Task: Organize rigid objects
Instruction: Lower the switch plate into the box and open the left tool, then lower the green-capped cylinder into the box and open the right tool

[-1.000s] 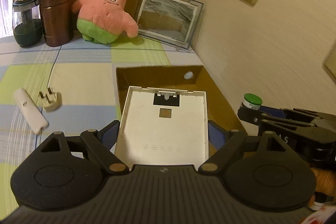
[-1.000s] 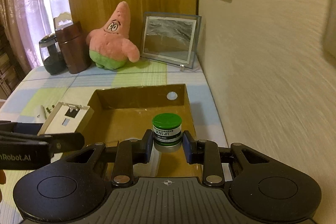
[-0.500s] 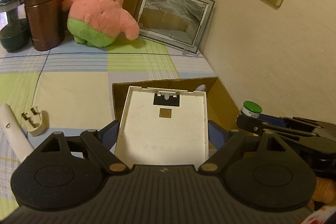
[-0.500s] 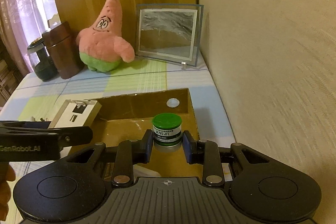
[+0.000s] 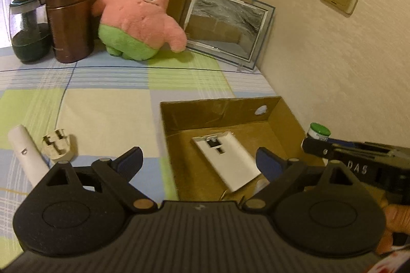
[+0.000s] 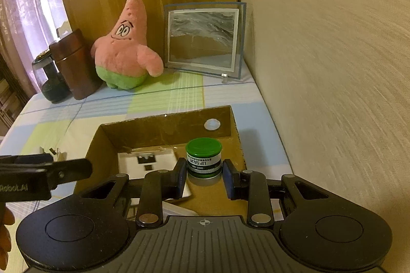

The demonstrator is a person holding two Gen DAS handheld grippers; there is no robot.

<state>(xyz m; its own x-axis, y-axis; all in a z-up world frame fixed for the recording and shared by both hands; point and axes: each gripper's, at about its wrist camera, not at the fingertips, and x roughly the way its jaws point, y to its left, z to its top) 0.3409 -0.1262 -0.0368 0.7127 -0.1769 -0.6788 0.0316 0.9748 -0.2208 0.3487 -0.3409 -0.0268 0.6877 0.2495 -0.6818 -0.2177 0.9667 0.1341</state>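
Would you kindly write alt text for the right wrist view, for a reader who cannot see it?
The right tongs grip a green-lidded lip salve jar over an open cardboard box, where a white plastic panel lies inside. Behind, a pink star plush and a picture frame stand on a checked cloth.

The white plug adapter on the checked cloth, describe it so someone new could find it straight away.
Start at the open cardboard box by the wall and look left across the checked cloth. The plug adapter lies there beside a white tube; it is squat, with metal prongs facing up.
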